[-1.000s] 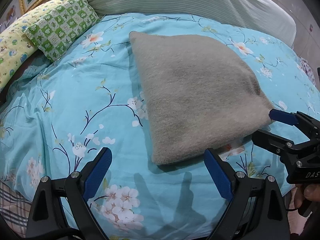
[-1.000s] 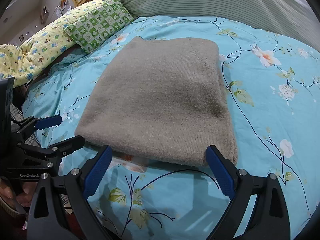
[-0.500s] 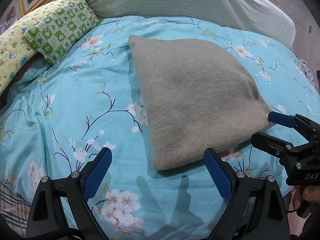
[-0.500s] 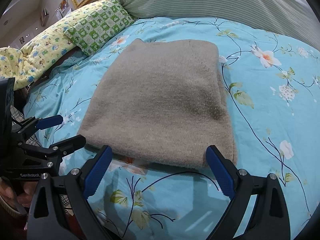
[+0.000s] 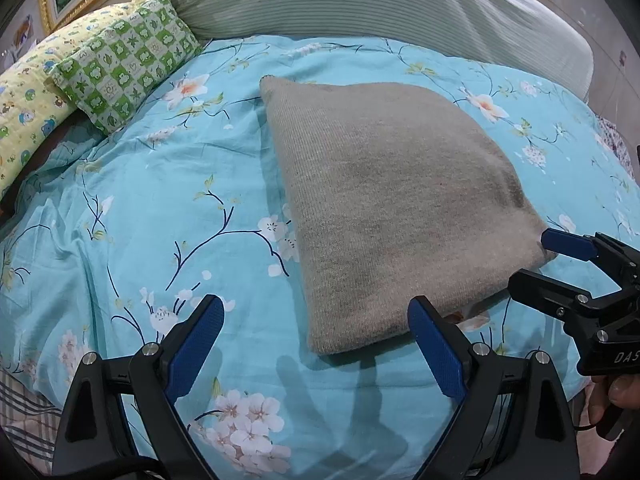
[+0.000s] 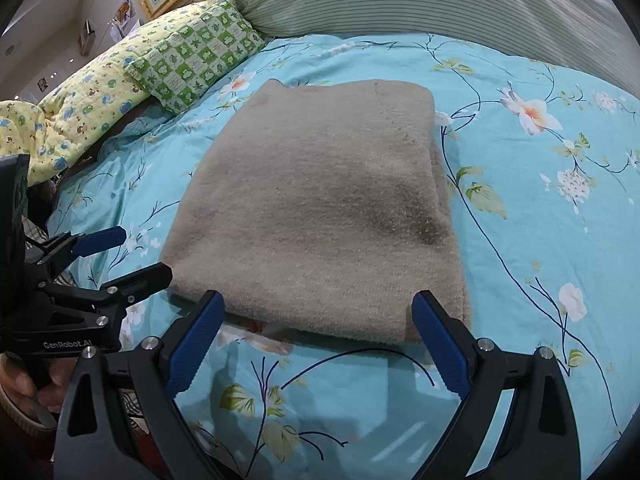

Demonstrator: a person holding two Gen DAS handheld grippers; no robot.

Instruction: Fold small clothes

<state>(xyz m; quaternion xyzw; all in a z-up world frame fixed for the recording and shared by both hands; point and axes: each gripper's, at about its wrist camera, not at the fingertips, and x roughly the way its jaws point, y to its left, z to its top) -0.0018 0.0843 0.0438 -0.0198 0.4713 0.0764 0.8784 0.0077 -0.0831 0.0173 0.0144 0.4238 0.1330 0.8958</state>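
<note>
A grey knitted garment (image 5: 392,208) lies folded into a flat rectangle on the blue floral bedspread (image 5: 132,216); it also shows in the right wrist view (image 6: 320,216). My left gripper (image 5: 316,344) is open and empty, just short of the garment's near left corner. My right gripper (image 6: 320,340) is open and empty, at the garment's near edge. Each gripper shows in the other's view: the right one (image 5: 560,264) at the garment's right corner, the left one (image 6: 124,256) beside its left corner.
A green checked pillow (image 5: 124,60) and a yellow patterned quilt (image 5: 24,96) lie at the far left. A large striped green bolster (image 5: 360,0) runs along the back. The bed's edge falls away close below both grippers.
Both grippers have drawn back a little from the folded garment and risen slightly. The garment has not moved and both grippers stay open.
</note>
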